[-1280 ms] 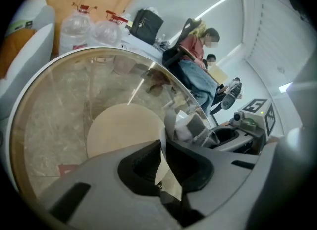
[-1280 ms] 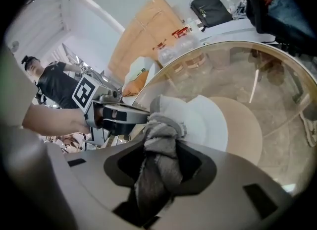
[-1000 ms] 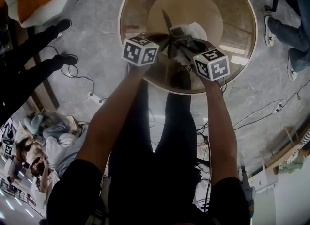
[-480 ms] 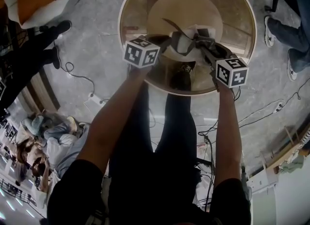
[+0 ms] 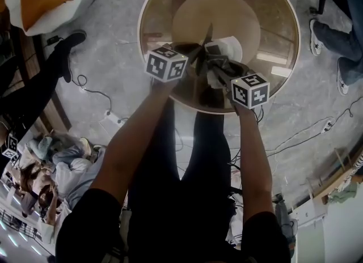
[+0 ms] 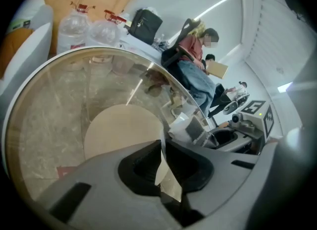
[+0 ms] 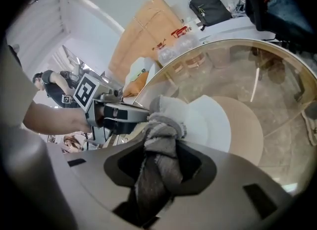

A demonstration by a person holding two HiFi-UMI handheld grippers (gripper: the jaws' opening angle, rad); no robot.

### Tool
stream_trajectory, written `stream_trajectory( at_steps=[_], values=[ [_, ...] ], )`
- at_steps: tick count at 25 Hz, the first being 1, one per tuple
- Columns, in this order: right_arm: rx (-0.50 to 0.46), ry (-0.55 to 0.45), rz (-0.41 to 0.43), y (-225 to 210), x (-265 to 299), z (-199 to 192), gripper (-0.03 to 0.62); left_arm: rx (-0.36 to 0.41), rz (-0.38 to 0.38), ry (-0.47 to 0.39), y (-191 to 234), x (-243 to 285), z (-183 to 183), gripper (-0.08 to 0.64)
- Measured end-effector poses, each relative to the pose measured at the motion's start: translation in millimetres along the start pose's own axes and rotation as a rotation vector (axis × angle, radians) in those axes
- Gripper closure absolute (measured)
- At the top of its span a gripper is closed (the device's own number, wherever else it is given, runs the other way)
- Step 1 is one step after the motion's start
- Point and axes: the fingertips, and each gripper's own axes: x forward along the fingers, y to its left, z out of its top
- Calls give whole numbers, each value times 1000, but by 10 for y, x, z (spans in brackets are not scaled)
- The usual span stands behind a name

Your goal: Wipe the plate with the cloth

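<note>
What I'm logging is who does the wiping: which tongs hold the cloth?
The right tongs: the grey cloth is bunched between their jaws. The left tongs pinch only the white plate by its edge.

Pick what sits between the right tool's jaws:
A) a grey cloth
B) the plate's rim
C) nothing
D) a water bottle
A: the right gripper view shows the right tool shut on a bunched grey cloth, whose top end lies against the white plate.
</note>
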Motion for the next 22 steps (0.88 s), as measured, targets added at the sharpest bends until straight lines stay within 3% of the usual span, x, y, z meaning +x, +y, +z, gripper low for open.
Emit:
stream_trajectory(
  at_steps=[5, 8, 15, 22],
  values=[
    [-138, 56, -5, -7, 115, 217, 451, 13, -1, 13, 15, 7, -8, 529],
    [-110, 31, 0, -93, 71, 318, 451, 14, 0, 15, -3, 4, -14, 528],
    [2, -84, -101, -570, -312, 461, 451, 12, -7, 16, -2, -22, -29, 528],
    [8, -24, -97, -480, -519, 40, 451, 13, -2, 3, -10, -10, -3, 529]
  ],
)
